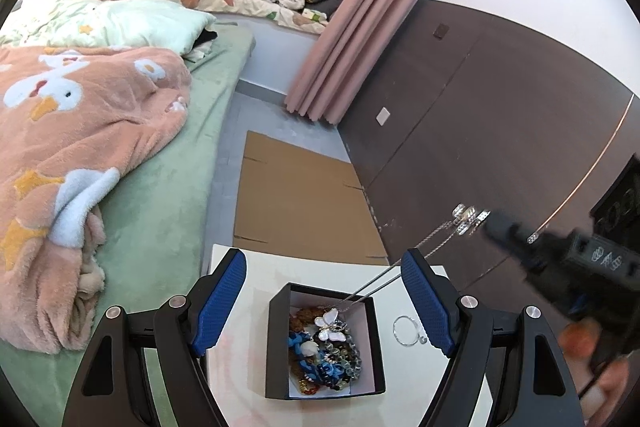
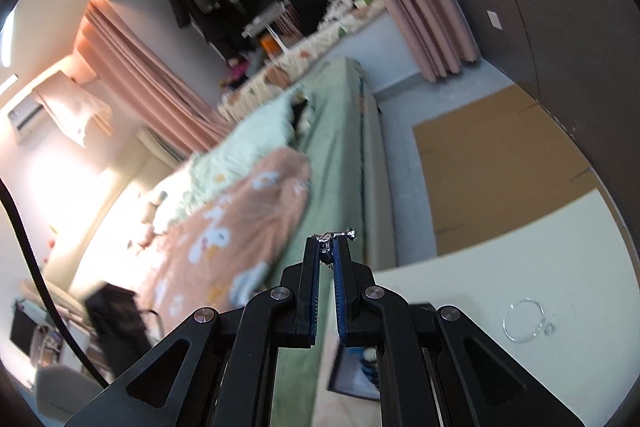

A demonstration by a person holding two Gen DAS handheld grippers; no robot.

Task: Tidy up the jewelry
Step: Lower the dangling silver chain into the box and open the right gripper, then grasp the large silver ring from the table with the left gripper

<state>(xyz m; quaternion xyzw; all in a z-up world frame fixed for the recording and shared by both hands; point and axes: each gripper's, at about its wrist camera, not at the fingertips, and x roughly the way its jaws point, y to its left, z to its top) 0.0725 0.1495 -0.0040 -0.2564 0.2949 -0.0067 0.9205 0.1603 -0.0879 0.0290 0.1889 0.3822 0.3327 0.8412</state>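
A black jewelry box (image 1: 276,347) with a white lining stands on the white table (image 1: 240,359) and holds a tangle of jewelry, with a white butterfly piece (image 1: 330,325) on top. My left gripper (image 1: 324,283) is open above the box, its blue pads on either side. My right gripper (image 1: 486,219) is shut on a silver necklace (image 1: 468,217), lifted above and right of the box; its chain (image 1: 384,281) runs taut down into the box. In the right wrist view the right gripper (image 2: 327,247) pinches the silver pendant (image 2: 334,237). A silver ring bracelet (image 1: 408,331) lies right of the box, also seen in the right wrist view (image 2: 524,319).
A bed with a green sheet (image 1: 160,187) and a peach blanket (image 1: 72,155) lies left of the table. Flat cardboard (image 1: 300,199) covers the floor beyond it. A dark brown wardrobe wall (image 1: 480,127) stands to the right, with pink curtains (image 1: 340,39) behind.
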